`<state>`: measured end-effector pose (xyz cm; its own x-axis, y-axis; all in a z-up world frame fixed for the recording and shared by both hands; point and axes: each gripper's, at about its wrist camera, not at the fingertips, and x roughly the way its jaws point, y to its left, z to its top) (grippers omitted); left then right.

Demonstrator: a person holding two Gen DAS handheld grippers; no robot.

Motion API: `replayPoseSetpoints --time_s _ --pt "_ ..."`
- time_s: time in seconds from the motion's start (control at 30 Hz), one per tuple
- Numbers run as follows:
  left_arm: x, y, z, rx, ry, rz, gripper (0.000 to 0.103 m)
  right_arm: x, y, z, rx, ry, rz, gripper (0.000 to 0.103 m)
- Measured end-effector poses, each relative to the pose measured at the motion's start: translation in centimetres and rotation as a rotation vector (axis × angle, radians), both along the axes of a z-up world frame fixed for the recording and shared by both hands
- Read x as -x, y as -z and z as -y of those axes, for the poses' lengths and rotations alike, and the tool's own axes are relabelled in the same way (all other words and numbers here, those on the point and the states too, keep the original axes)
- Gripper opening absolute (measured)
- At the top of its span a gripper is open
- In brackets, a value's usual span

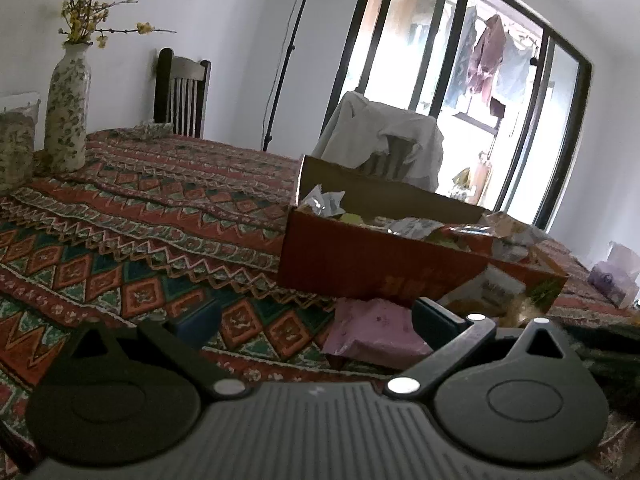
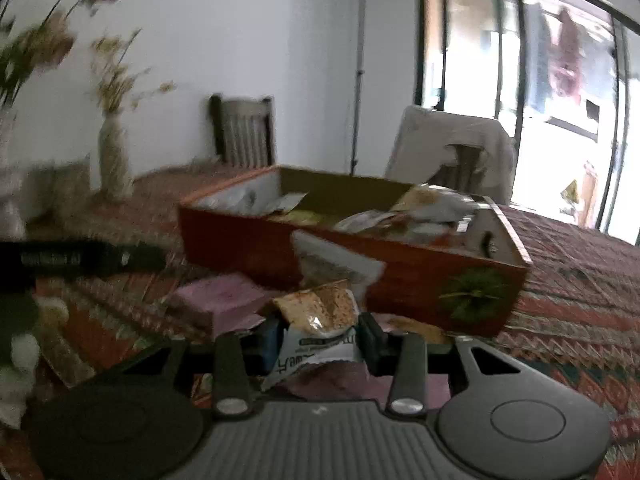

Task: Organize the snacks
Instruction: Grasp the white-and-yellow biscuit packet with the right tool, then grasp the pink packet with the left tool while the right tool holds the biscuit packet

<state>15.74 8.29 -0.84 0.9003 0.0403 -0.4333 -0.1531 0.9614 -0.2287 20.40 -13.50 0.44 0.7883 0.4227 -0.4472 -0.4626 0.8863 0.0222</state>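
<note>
meanwhile red box holds wrappers; right tool grips snack packet, left tool gapes.

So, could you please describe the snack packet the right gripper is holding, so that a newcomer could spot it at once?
Find the red cardboard box of snacks on the patterned tablecloth. In front of its near wall, the right gripper pinches a small snack packet. Unlike the plain pink packet lying to its left, it is brown-speckled on top with a white printed band below.
</note>
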Motion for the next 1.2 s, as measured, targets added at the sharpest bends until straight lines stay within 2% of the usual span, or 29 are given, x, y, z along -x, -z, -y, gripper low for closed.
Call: replayPoseSetpoints --time_s 0.07,0.2,0.3,0.4,0.63,0.87,0.93,1.2 --pt "-0.2 0.0 0.1 -0.004 -0.006 -0.017 0.103 -0.2 -0.3 1.6 -0.031 0.045 0.017 0.04" --pt "-1.6 -0.3 0.6 -0.022 -0.011 -0.107 0.103 -1.7 0.0 4.6 -0.074 0.147 -0.005 0.04" --pt "-2.5 -0.9 1.3 -0.016 0.011 -0.14 0.103 -3.2 0.6 6.3 -0.104 0.223 -0.031 0.04" --pt "-3.6 -1.5 2.7 -0.048 0.042 -0.156 0.103 -4.2 1.1 7.5 -0.134 0.26 -0.058 0.04" --pt "-6.9 -0.7 5.7 -0.138 0.065 -0.238 0.103 -4.3 1.8 7.8 -0.157 0.246 -0.055 0.04" --pt "-8.5 0.9 6.0 -0.125 0.067 -0.294 0.103 -4.1 1.7 7.8 -0.164 0.226 -0.055 0.041" --pt "-8.8 1.3 6.0 -0.122 0.071 -0.301 0.103 -4.0 1.8 7.9 -0.168 0.225 -0.054 0.041" --pt "-9.0 1.8 7.2 -0.2 0.071 -0.301 0.103 -3.8 1.7 7.9 -0.174 0.219 -0.047 0.041"
